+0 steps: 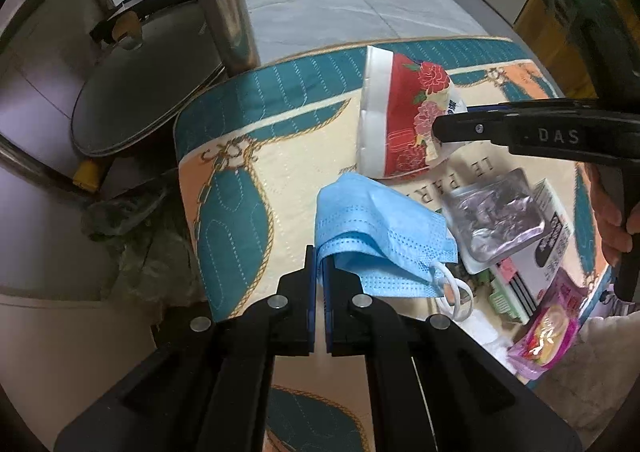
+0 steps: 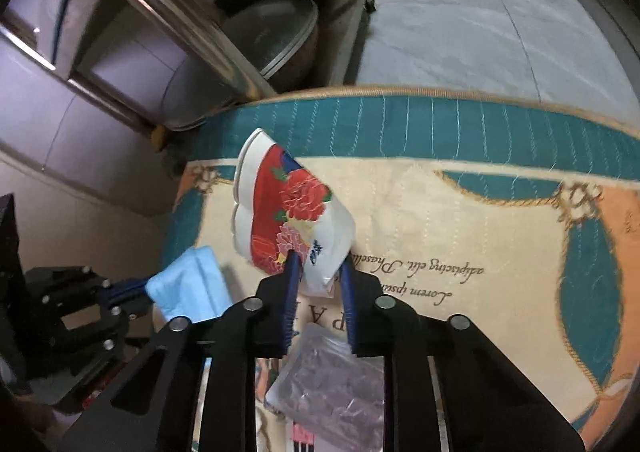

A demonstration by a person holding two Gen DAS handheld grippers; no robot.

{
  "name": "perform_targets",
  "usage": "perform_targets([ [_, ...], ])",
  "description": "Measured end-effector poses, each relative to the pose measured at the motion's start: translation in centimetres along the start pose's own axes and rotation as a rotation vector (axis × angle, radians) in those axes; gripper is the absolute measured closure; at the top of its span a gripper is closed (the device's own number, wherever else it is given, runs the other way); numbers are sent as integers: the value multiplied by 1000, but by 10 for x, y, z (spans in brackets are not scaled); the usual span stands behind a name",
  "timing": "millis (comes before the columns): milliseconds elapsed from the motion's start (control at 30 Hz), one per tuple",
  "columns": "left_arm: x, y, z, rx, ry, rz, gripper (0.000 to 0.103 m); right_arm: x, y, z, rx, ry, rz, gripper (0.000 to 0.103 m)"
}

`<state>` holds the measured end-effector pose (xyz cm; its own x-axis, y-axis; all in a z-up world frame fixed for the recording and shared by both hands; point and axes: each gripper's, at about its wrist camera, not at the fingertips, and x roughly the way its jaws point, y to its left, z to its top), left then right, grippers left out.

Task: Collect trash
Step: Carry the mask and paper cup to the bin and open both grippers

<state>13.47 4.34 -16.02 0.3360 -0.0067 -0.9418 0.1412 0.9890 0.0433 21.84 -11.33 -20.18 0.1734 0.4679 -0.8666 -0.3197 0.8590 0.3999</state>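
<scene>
Two pieces of trash are in hand and none of it can be seen put away; no bin or bag shows plainly in either view. The left gripper [image 1: 319,264] is pinched nearly closed on the folded edge of the blue face mask [image 1: 380,236], which hangs over the patterned quilt [image 1: 248,155]. The right gripper [image 2: 319,272] has its jaws a little apart with the white tail of the red floral paper cup [image 2: 288,211] between them; the pads seem to touch the crumpled paper on both sides, so I judge it gripped. The cup lies just beyond the mask, toward the quilt's far teal border. Still to collect, lying on the quilt to the right of the mask: a silvery blister pack [image 1: 496,211], a printed box [image 1: 552,236] touching it, and a pink snack wrapper [image 1: 548,336] nearer the quilt's near edge
</scene>
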Motion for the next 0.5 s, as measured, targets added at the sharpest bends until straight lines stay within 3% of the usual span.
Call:
perform_targets([
  [233,-38,-23,12,19,-108,10,100,-65,1,-12,-47,-77,-108,88],
  [500,-105,-81,20,77,-256,-15,100,-187,-5,-61,-119,-206,-269,88],
])
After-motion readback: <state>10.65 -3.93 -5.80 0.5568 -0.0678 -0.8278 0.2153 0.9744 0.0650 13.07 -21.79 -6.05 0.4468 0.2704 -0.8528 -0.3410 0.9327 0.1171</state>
